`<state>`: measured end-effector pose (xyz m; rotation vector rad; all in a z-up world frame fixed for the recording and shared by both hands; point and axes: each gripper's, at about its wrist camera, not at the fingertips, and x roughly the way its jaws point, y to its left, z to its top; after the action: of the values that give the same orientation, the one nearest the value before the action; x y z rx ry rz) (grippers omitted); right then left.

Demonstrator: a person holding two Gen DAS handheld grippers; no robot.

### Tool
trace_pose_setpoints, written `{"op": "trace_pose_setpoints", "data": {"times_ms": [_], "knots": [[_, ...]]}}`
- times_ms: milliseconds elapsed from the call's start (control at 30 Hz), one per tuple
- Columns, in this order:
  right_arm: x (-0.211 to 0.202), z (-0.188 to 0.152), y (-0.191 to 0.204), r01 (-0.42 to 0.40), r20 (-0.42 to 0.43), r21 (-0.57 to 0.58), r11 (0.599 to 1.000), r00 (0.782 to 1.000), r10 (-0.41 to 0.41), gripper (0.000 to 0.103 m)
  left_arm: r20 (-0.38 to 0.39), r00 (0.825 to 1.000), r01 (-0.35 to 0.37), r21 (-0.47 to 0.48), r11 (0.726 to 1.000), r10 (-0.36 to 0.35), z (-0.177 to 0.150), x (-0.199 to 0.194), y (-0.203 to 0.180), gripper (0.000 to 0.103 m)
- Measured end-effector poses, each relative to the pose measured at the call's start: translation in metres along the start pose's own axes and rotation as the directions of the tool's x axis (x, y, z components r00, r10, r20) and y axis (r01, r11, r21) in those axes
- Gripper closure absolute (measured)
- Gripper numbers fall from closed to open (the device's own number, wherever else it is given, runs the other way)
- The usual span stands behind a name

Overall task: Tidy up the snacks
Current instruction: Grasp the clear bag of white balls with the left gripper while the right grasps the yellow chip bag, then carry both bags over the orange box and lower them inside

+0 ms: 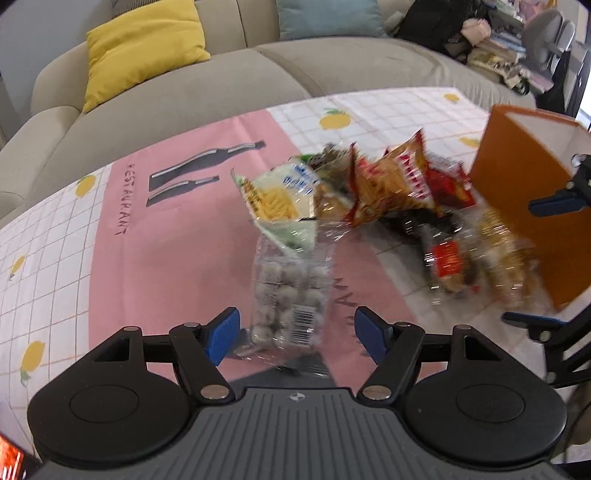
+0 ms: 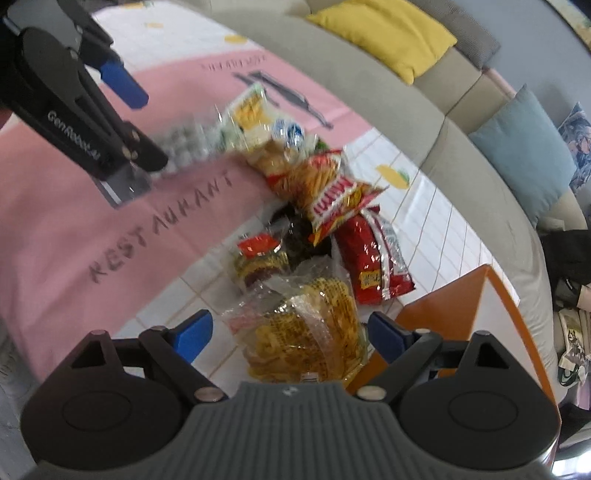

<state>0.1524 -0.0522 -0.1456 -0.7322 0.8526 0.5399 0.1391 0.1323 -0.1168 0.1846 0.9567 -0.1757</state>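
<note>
A pile of snack bags lies on the tablecloth. In the left wrist view my left gripper (image 1: 297, 334) is open around the near end of a clear bag of grey-white balls (image 1: 286, 299); I cannot tell if the pads touch it. Behind it lie a green-white bag (image 1: 277, 195) and a red-yellow chip bag (image 1: 391, 184). In the right wrist view my right gripper (image 2: 291, 332) is open, with a clear bag of yellow crisps (image 2: 310, 332) between its fingers. A red bag (image 2: 373, 258) lies beyond. The orange box (image 2: 443, 306) stands just right of it and also shows in the left wrist view (image 1: 524, 206).
The table has a pink and white lemon-print cloth (image 1: 147, 258). A beige sofa (image 1: 221, 85) with a yellow cushion (image 1: 144, 48) and a blue cushion (image 1: 325, 18) runs along the far side. The other gripper shows at the right edge (image 1: 554, 258) and top left (image 2: 92, 110).
</note>
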Motion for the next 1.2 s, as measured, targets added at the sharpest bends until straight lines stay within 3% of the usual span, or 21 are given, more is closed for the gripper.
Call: {"op": "trace_pose_setpoints", "data": {"times_ms": [200,367,600,667,700,833,1033,1200], "knots": [[0.031,-0.002,-0.001,0.005,-0.071,0.039,0.999,0.997,-0.002,0.014,-0.01,1.0,0.015,-0.004,1.0,-0.015,0.004,0.028,0.008,0.02],[0.042,-0.003,-0.006,0.002,-0.078,0.105,0.994,0.997,0.006,0.014,-0.033,0.999,0.034,-0.051,0.998,-0.036,0.009,0.046,0.01,0.02],[0.041,-0.004,-0.01,-0.005,-0.072,0.167,0.986,0.997,0.017,0.03,-0.035,0.999,0.026,-0.095,0.995,-0.029,0.008,0.05,0.007,0.031],[0.036,-0.005,-0.008,0.007,-0.065,0.174,0.985,0.998,0.005,0.045,-0.043,0.999,0.011,-0.094,0.996,-0.016,0.007,0.047,0.004,0.032],[0.033,-0.005,-0.008,0.015,-0.062,0.169,0.985,0.998,-0.004,0.047,-0.045,0.999,0.006,-0.093,0.996,-0.01,0.007,0.045,0.002,0.032],[0.021,-0.004,-0.01,-0.025,-0.044,0.212,0.977,0.998,0.035,0.053,-0.058,0.998,-0.007,-0.124,0.992,0.0,0.005,0.034,-0.005,0.033],[-0.009,-0.006,-0.009,-0.021,0.008,0.259,0.966,1.0,0.019,0.061,-0.028,0.999,0.025,-0.197,0.98,-0.032,0.005,0.001,-0.017,0.034],[-0.033,-0.011,-0.023,-0.079,0.06,0.377,0.923,0.996,0.061,0.065,-0.014,0.998,0.05,-0.241,0.969,-0.055,0.003,-0.029,-0.024,0.034]]}}
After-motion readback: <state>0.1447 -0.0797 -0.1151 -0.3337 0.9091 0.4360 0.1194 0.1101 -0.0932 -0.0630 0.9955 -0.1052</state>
